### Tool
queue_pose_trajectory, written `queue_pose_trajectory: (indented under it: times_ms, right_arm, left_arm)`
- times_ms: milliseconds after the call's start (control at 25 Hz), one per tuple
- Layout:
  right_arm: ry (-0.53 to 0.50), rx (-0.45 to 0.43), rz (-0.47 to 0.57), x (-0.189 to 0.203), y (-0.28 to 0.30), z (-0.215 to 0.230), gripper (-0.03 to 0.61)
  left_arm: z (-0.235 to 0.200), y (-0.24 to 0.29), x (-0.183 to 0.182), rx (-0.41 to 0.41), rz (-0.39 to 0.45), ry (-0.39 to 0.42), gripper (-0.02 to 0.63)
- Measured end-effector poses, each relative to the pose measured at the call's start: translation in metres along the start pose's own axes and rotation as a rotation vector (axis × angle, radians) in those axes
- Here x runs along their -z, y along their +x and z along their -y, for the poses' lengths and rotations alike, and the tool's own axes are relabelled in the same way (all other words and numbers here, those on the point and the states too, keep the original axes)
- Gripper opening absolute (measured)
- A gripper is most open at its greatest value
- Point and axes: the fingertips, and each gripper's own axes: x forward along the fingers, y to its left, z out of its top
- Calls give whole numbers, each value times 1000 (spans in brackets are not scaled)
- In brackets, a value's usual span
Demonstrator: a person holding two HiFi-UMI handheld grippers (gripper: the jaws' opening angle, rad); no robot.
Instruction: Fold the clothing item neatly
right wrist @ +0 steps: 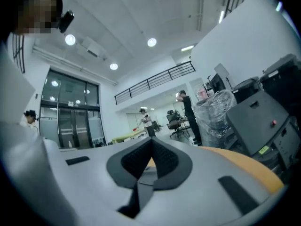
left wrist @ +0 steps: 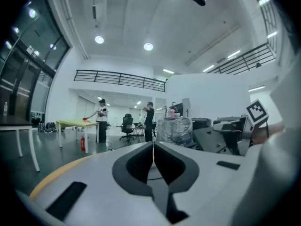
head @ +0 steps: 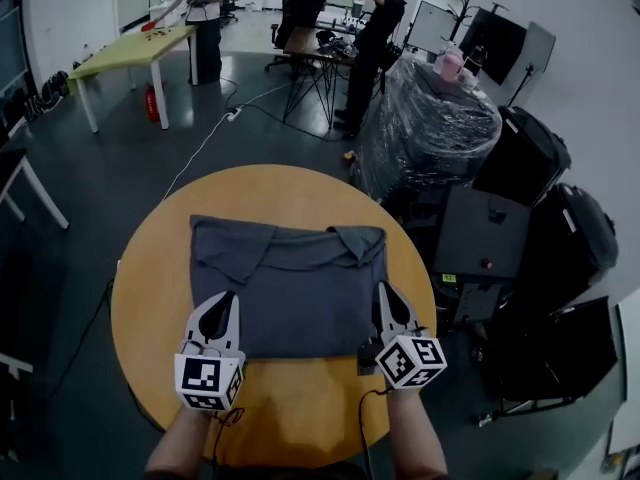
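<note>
Head view, garment (head: 290, 288) on table (head: 150, 288), wrapped bundle (head: 425, 133), left gripper (head: 228, 298), right gripper (head: 383, 290), fingers (head: 212, 320) clenched

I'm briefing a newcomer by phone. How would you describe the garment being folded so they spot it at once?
Find the round orange-brown wooden table. On it lies a dark grey cloth garment, folded into a flat rectangle with collar flaps at its far edge. Its soft dark grey stands out against the bare wood around it.

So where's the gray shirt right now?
In the head view, the gray shirt lies in the middle of the round table, between the left hand-held gripper and the right hand-held gripper.
</note>
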Motion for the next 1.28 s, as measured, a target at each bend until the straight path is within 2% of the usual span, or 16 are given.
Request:
queue_pose_trajectory:
  times_ms: [40,120,240,480,600,800,960,1280]
  right_arm:
    - [18,-15,29,-6,-10,-14,-9]
    - [19,-37,69,-15,-28,-39,-9]
    - [-15,-62,77,-14,-47,-62,-11]
    - [-13,-143,51,-9,-100,-87,-11]
    - [-9,-168,43,-13,-134,-88,-11]
    - [-82,-195,40,-13,-196,-75,-11]
    - [-101,-218,31,-15,-244,-67,-11]
    - [-115,-247,8,-1,-315,-58,-11]
  left_arm:
    - [10,-5,-2,30,8,4,9]
    - [26,-16,-4,78,17,8,8]
    - [45,-32,3,121,11,-35,8]
    - [97,-88,-7,140,33,-33,8]
    - [121,-116,-11,120,38,-49,8]
    - [178,-150,-10,133,43,-36,8]
    - [223,-180,-9,142,42,-34,8]
    - [285,-225,11,152,17,-49,8]
